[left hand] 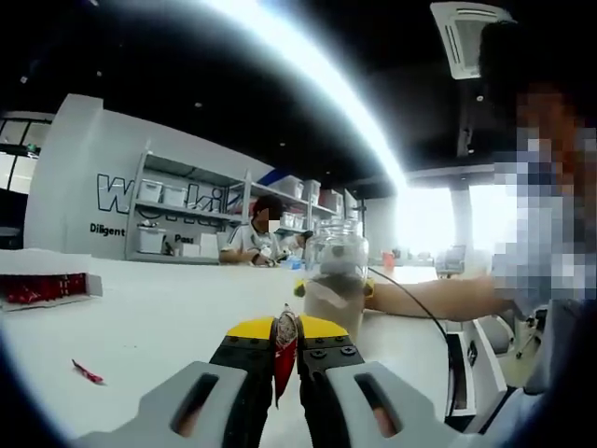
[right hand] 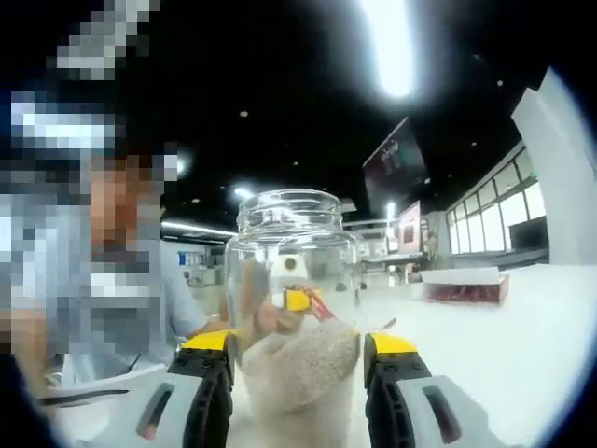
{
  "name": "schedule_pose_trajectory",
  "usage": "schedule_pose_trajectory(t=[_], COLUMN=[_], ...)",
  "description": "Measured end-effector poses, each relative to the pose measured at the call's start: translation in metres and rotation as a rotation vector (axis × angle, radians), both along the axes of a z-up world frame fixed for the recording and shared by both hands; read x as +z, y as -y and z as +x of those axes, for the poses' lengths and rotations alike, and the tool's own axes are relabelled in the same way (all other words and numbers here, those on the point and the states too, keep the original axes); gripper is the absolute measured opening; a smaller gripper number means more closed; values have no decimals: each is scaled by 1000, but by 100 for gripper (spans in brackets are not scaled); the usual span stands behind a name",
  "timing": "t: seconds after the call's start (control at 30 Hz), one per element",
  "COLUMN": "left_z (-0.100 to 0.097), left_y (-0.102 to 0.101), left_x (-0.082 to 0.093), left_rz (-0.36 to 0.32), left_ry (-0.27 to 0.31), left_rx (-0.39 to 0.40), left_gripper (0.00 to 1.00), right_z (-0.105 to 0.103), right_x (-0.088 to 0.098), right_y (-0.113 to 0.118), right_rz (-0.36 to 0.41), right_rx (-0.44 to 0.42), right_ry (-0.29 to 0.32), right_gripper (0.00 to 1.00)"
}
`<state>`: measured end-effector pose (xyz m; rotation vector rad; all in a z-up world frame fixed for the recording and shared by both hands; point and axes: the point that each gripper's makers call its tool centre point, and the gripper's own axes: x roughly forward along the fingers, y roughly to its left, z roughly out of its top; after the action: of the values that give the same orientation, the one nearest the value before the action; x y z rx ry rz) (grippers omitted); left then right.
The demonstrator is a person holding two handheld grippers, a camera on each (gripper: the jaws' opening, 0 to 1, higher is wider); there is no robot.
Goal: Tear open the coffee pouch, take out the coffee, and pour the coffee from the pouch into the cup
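Left hand-held gripper [left hand: 286, 359], at 6 o'clock in the left gripper view, is clenched on a slim red coffee pouch [left hand: 284, 353] standing upright between its jaws. Just beyond it at 12 o'clock stands a clear glass jar partly filled with tan powder [left hand: 336, 280] on the white tabletop [left hand: 140, 317]. A torn red scrap [left hand: 88, 372] lies at 9 o'clock. Right hand-held gripper [right hand: 297, 373] grasps the jar [right hand: 297, 308] at its sides.

Light source: overexposed ceiling strip light [left hand: 308, 84], streaked by fisheye curvature.
Glare: blown-out windows [left hand: 424, 217].
Tabletop [left hand: 159, 317]: bright, faint shadows.
Focus: soft throughout; edges bent.
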<state>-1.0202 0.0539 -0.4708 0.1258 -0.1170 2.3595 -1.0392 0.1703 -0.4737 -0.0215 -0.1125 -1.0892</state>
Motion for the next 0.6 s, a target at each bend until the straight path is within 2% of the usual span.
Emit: schedule_pose_trajectory(t=[0.27,0.6], left_z=[1,0], left_y=[2,5], left_x=[3,5], left_rz=[10,44], left_ry=[-14,4], left_rx=[3,-7], left_gripper=[11,11], right_z=[-7,-10], right_x=[3,5], right_y=[-5,-9], right_rz=[-19,-27], right_rx=[-23,-32], right_ry=[23,37], right_gripper=[59,58])
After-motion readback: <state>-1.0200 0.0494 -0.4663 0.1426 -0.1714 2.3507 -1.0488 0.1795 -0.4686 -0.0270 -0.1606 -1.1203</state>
